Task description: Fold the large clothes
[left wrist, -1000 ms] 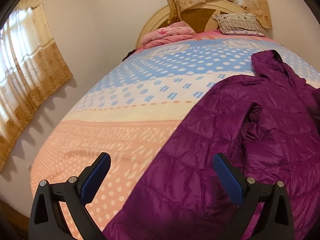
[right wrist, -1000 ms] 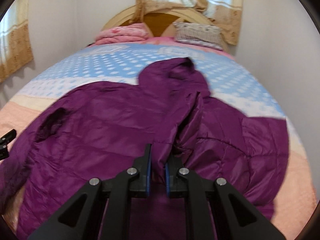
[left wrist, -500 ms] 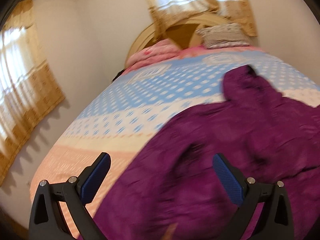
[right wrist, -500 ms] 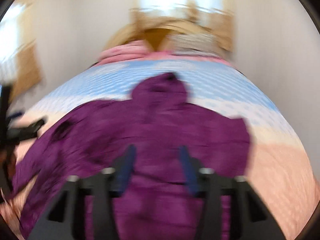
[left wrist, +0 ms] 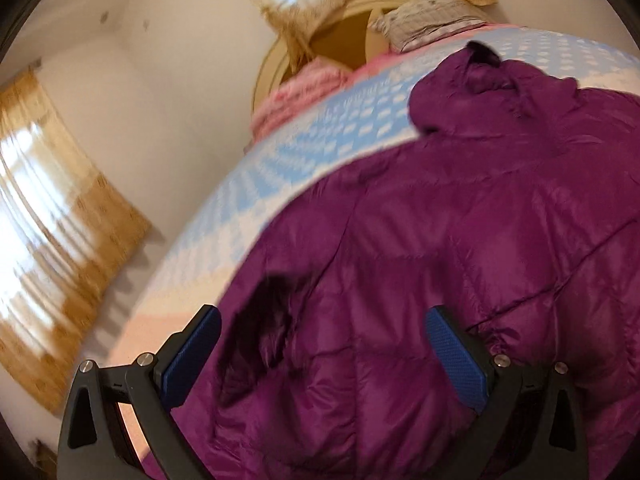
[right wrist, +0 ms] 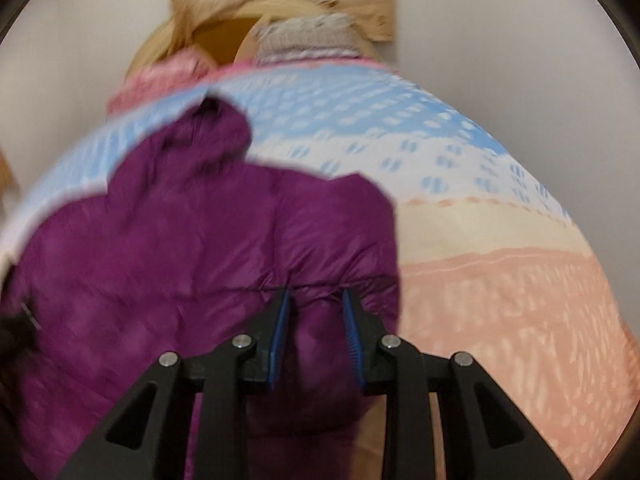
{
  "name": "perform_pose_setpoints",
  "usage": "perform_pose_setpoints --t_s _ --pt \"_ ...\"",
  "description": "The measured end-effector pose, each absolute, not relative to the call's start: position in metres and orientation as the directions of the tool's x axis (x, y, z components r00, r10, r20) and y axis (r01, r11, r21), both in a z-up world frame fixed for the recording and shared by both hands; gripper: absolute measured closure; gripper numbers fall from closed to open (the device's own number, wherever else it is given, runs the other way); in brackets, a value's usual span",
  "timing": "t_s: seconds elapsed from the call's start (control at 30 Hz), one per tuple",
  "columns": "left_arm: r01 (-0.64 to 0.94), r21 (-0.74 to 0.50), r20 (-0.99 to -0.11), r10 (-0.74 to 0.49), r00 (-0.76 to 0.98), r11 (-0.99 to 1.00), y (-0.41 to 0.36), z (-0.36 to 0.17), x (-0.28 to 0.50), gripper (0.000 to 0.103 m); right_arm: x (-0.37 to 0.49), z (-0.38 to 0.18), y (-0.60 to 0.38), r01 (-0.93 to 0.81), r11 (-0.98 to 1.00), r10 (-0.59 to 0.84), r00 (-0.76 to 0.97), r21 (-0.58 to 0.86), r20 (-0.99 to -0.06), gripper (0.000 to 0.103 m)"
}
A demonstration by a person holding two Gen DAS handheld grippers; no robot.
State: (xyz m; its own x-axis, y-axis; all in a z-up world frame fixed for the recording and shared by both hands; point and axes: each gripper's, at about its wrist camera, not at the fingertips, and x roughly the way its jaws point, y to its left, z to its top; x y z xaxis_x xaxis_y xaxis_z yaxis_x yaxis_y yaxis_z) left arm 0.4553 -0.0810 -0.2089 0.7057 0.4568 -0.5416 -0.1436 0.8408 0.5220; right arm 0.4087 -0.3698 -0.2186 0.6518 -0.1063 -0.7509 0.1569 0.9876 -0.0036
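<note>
A purple quilted hooded jacket [left wrist: 460, 248] lies spread on the bed, hood toward the headboard; it also shows in the right wrist view [right wrist: 168, 240]. My left gripper [left wrist: 320, 336] is wide open just above the jacket's left side, near a dark sleeve opening [left wrist: 268, 312]. My right gripper [right wrist: 316, 312] is partly open over the jacket's right edge, with a bulge of purple fabric between its blue pads [right wrist: 280, 332]; the jaws do not pinch it. Both views are motion-blurred.
The bed [right wrist: 500, 264] has a blue, cream and peach dotted cover. A pink folded blanket [left wrist: 304, 88] and a grey pillow [left wrist: 428, 20] lie by the wooden headboard. Curtained windows [left wrist: 52, 216] are at the left; a white wall [right wrist: 520, 60] is right of the bed.
My right gripper let go of the sleeve fabric it was shut on and opened. Both grippers moved forward and lower over the jacket; the left view tilted.
</note>
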Motion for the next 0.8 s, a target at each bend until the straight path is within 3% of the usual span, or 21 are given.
perform_pose_setpoints --t_s 0.27,0.43,0.5,0.6,0.8 --pt "-0.139 0.411 -0.597 0.381 0.706 0.901 -0.076 -0.196 0.45 0.001 0.401 -0.222 -0.384 0.163 0.986 -0.086 0.634 0.025 -0.769 0.072" --pt "-0.125 0.352 -0.524 0.305 0.795 0.928 -0.092 -0.154 0.435 0.001 0.378 -0.171 -0.399 0.219 0.972 -0.105 0.732 0.086 -0.673 0.072" --pt "-0.096 0.357 -0.532 0.287 0.797 0.929 -0.104 -0.155 0.442 0.001 0.383 -0.161 -0.399 0.228 0.969 -0.11 0.747 0.097 -0.656 0.072" --pt "-0.06 0.364 -0.596 0.282 0.752 0.929 -0.116 -0.174 0.463 0.001 0.405 -0.173 -0.388 0.192 0.978 -0.085 0.73 0.084 -0.678 0.072" --pt "-0.041 0.398 -0.635 0.308 0.708 0.916 -0.12 -0.211 0.475 0.001 0.43 -0.229 -0.378 0.174 0.983 -0.065 0.64 0.062 -0.765 0.072"
